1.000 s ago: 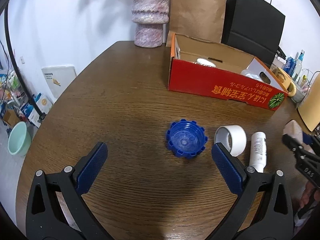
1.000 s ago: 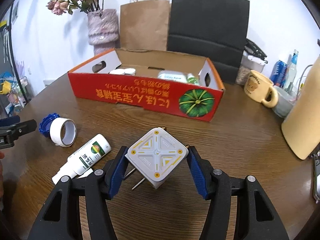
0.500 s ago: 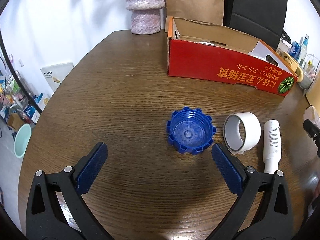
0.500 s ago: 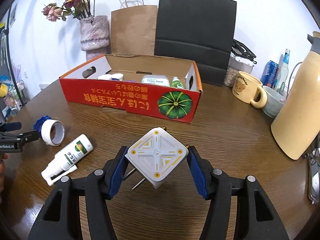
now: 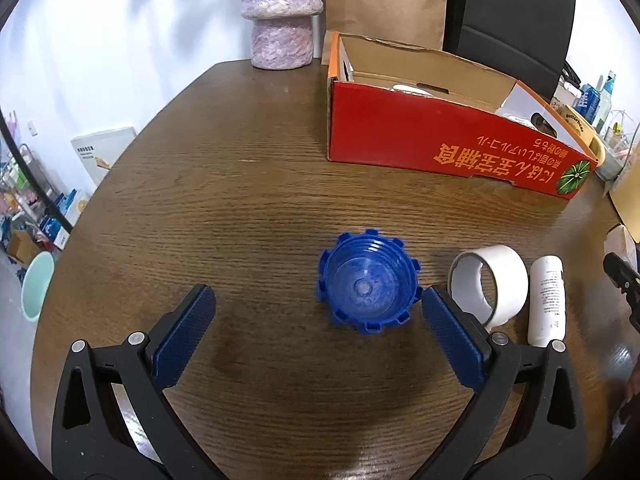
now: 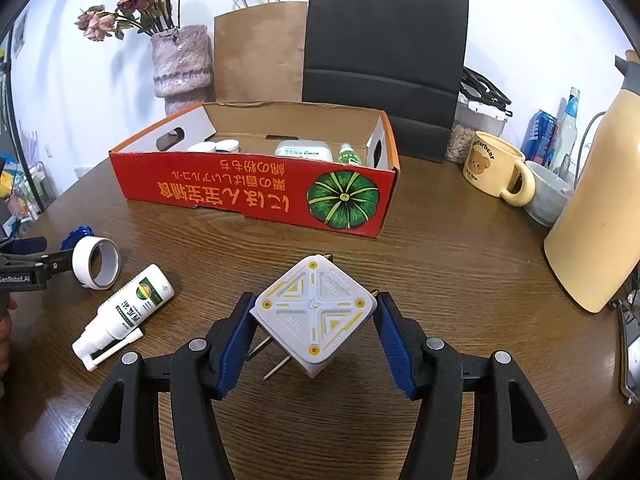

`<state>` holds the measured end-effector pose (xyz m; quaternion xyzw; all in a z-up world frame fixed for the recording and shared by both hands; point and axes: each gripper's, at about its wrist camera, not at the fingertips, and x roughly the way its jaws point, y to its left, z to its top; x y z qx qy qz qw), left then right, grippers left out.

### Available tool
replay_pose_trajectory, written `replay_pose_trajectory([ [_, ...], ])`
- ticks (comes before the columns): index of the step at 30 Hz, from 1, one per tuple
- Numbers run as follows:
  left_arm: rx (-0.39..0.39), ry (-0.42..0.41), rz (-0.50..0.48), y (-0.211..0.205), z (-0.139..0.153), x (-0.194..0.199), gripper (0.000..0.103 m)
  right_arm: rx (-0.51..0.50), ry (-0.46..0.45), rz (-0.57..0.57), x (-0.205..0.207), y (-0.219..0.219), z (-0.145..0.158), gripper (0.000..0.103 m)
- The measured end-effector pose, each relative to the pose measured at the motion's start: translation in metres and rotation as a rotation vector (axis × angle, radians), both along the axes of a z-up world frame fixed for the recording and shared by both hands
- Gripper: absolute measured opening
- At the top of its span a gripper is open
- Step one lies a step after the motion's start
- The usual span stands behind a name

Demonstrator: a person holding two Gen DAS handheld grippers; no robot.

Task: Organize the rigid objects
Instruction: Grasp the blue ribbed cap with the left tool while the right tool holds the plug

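A blue ribbed cap [image 5: 369, 281] lies open side up on the wooden table, just ahead of my open left gripper [image 5: 316, 320], nearer its right finger. A white tape roll [image 5: 490, 284] and a white spray bottle [image 5: 546, 300] lie to its right; both also show in the right wrist view, the roll [image 6: 96, 263] and the bottle [image 6: 126, 312]. My right gripper [image 6: 314, 326] is shut on a white cube plug adapter [image 6: 316, 312] with metal prongs, held above the table. The red cardboard box [image 6: 256, 192] stands beyond, holding several items.
A pink vase [image 6: 182, 66], a brown paper bag [image 6: 260, 52] and a black bag [image 6: 384, 64] stand behind the box. A bear mug [image 6: 494, 172], a grey bowl [image 6: 548, 198] and a yellow thermos [image 6: 600, 208] stand at the right.
My left gripper has moved forward and down toward the blue cap, which now sits close to its right finger. My right gripper has drawn back from the box with the adapter still held.
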<state>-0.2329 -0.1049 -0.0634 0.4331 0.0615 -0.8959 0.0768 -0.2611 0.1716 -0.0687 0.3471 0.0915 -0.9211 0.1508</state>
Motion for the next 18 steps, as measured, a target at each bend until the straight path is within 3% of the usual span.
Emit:
replay_pose_trajectory([
  [4,-0.004,-0.001,-0.019,0.004,-0.001,-0.006,0.085,-0.001,-0.005,0.001,0.000,0.000,-0.001,0.064],
  [6,0.005,-0.005,-0.041,0.007,-0.001,-0.009,0.063,-0.002,-0.006,0.002,-0.001,0.000,-0.001,0.064],
  [8,-0.001,0.008,-0.057,0.010,-0.001,-0.007,0.051,-0.002,-0.007,0.003,0.000,0.000,-0.001,0.064],
  [18,-0.034,0.067,-0.062,0.016,0.006,0.000,0.051,-0.007,-0.002,0.013,0.001,-0.002,0.000,0.064],
])
